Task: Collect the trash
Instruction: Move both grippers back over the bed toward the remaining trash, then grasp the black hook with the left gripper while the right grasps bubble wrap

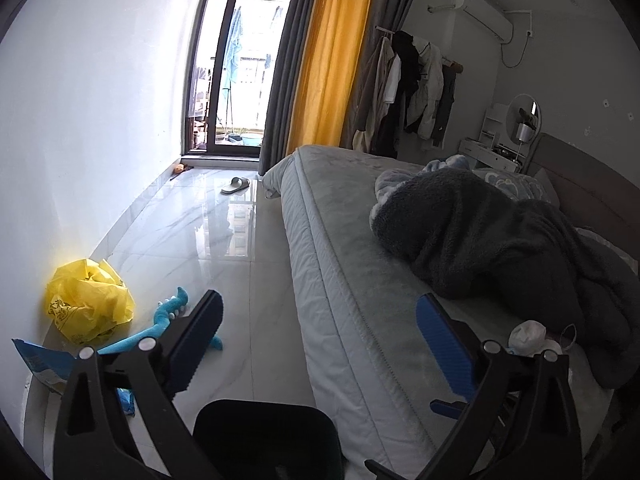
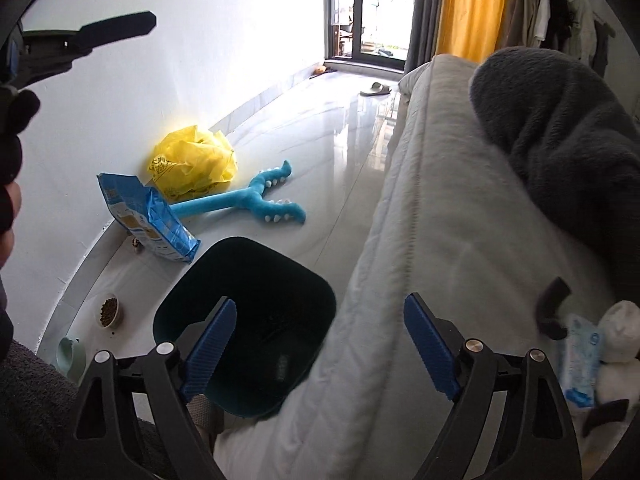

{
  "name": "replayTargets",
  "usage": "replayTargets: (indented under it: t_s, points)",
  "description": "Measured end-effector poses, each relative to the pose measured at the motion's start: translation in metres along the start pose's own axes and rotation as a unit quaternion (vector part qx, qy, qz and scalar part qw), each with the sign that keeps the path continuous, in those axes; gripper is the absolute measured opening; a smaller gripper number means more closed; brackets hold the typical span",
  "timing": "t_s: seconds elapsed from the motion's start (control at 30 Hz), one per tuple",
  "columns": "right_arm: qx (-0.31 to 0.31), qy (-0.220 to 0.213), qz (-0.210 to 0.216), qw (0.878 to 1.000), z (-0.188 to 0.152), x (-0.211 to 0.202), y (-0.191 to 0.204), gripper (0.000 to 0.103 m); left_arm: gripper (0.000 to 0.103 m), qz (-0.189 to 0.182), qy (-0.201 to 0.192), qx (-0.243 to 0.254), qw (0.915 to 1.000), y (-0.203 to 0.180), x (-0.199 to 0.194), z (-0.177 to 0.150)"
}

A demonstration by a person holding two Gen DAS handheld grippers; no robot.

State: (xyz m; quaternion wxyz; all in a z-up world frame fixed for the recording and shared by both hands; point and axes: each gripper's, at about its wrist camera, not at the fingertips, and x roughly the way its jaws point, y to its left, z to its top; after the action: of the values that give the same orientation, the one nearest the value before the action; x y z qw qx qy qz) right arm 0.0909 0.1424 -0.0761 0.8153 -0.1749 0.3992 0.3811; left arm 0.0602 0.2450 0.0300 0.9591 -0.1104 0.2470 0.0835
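A dark green bin (image 2: 248, 320) stands on the floor beside the bed; its rim shows in the left wrist view (image 1: 264, 436). A crumpled white tissue (image 1: 527, 334) lies on the bed near a dark blanket (image 1: 500, 240); white wads (image 2: 620, 332) and a blue tissue pack (image 2: 580, 360) show in the right wrist view. A crumpled yellow plastic bag (image 2: 192, 164) lies by the wall, also in the left wrist view (image 1: 90, 300). My left gripper (image 1: 320, 340) is open and empty over the bed edge. My right gripper (image 2: 320, 344) is open and empty over the bin and the mattress edge.
A blue plush toy (image 2: 256, 204) and a blue pet food bag (image 2: 148, 216) lie on the tiled floor. A bowl of kibble (image 2: 109, 311) and a green bowl (image 2: 72, 356) sit near the wall. A slipper (image 1: 236, 185) lies by the balcony door.
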Motion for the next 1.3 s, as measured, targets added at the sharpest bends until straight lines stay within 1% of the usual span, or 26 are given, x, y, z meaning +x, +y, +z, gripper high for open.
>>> replayTargets:
  t_s: [0.2, 0.33, 0.4, 0.5, 0.6, 0.7, 0.83, 0.93, 1.07, 1.17, 1.23, 1.3]
  points:
    - [0.021, -0.016, -0.017, 1.0, -0.009, -0.025, -0.034, 0.09, 0.099, -0.015, 0.009, 0.018, 0.9997, -0.036, 0.011, -0.004]
    - [0.031, -0.023, -0.031, 0.999, -0.016, -0.042, -0.057, 0.091, 0.099, -0.015, 0.018, 0.022, 0.9995, -0.047, 0.017, -0.007]
    - [0.032, -0.026, -0.043, 0.998, -0.021, -0.051, -0.069, 0.091, 0.099, -0.026, 0.025, 0.021, 0.9991, -0.053, 0.021, -0.009]
    - [0.031, -0.025, -0.051, 0.998, -0.03, -0.062, -0.084, 0.091, 0.099, -0.042, 0.037, 0.024, 0.9981, -0.067, 0.026, -0.012]
    - [0.045, -0.022, -0.053, 0.997, -0.041, -0.071, -0.1, 0.091, 0.099, -0.048, 0.05, 0.032, 0.9971, -0.08, 0.033, -0.016]
    - [0.057, -0.024, -0.057, 0.996, -0.052, -0.082, -0.112, 0.091, 0.099, -0.058, 0.063, 0.028, 0.996, -0.09, 0.039, -0.019]
    - [0.066, -0.026, -0.07, 0.995, -0.062, -0.095, -0.128, 0.09, 0.099, -0.064, 0.069, 0.033, 0.995, -0.107, 0.043, -0.024]
    - [0.072, -0.025, -0.078, 0.994, -0.069, -0.104, -0.141, 0.081, 0.099, -0.07, 0.074, 0.038, 0.9941, -0.119, 0.046, -0.027]
    - [0.078, -0.021, -0.088, 0.993, -0.081, -0.113, -0.158, 0.079, 0.099, -0.077, 0.083, 0.046, 0.9925, -0.135, 0.051, -0.032]
    - [0.087, -0.017, -0.093, 0.992, -0.093, -0.119, -0.172, 0.073, 0.099, -0.085, 0.089, 0.048, 0.9912, -0.146, 0.054, -0.036]
    - [0.091, -0.014, -0.093, 0.991, -0.098, -0.119, -0.18, 0.072, 0.099, -0.089, 0.095, 0.051, 0.9902, -0.154, 0.057, -0.039]
    - [0.097, -0.007, -0.092, 0.991, -0.105, -0.119, -0.186, 0.068, 0.099, -0.096, 0.1, 0.056, 0.9887, -0.162, 0.06, -0.042]
